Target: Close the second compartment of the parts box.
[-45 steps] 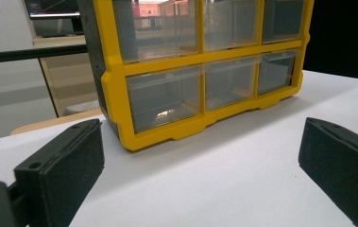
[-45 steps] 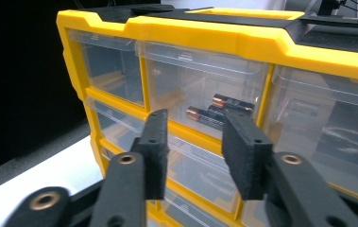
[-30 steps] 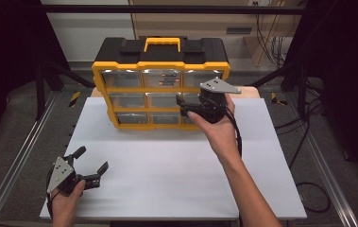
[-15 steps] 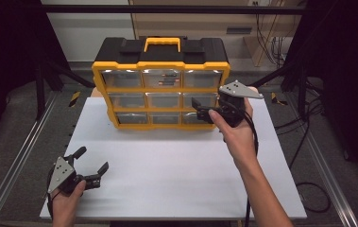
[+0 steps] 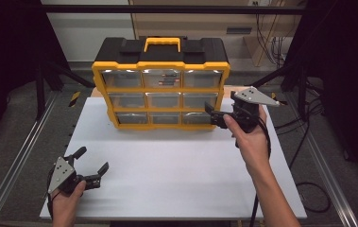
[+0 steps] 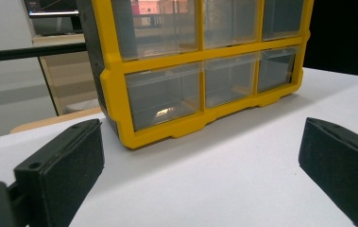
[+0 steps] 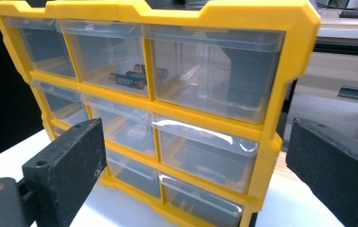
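A yellow organizer (image 5: 161,90) with a black top, a yellow handle and clear drawers stands upright at the back of the white table (image 5: 176,179). My right gripper (image 5: 213,116) is open beside the organizer's lower right corner, its jaws pointing left at the bottom right drawer, nothing between them. In the right gripper view the organizer (image 7: 261,142) is close, and dark batteries (image 7: 132,78) lie in the top middle drawer. My left gripper (image 5: 91,160) rests open and empty near the table's front left. The left gripper view has the organizer's (image 6: 115,94) lower drawers ahead.
Metal frame rails (image 5: 16,161) run along the table's left side. Cables (image 5: 311,198) lie on the floor to the right. A wide stretch of white board lies between the two grippers.
My right gripper has moved to the right, from in front of the middle drawers to the organizer's lower right corner. The left gripper has stayed put.
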`<state>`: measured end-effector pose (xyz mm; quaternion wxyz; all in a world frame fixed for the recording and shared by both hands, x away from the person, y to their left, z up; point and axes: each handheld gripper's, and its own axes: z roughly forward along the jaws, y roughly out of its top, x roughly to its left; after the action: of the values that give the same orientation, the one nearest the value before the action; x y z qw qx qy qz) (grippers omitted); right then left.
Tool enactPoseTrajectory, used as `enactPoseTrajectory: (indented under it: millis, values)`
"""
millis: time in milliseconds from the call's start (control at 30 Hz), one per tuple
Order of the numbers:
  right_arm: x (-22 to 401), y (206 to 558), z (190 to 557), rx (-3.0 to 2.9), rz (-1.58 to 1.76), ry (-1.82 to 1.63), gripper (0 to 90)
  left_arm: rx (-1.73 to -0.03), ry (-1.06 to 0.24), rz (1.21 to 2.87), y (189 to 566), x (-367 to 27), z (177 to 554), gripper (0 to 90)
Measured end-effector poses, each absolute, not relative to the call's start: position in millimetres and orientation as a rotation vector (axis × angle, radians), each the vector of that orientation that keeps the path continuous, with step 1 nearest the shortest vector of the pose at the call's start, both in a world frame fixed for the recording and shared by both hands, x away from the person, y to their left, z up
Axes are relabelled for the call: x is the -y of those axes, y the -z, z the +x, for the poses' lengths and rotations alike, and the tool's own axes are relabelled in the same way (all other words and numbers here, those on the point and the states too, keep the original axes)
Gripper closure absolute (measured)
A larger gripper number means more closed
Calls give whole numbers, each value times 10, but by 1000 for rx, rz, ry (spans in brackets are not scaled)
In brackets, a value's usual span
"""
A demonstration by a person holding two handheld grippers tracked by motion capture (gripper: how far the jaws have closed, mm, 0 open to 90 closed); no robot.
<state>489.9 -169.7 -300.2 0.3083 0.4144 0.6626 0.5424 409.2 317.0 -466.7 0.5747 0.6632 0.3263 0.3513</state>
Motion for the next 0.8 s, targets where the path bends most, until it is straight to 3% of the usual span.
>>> enactPoseTrajectory:
  millis: [800]
  values:
    - [2008, 3141, 4659, -1721, 1088, -1393, 59, -764, -823, 1559, 4671, -3169, 4092, 4]
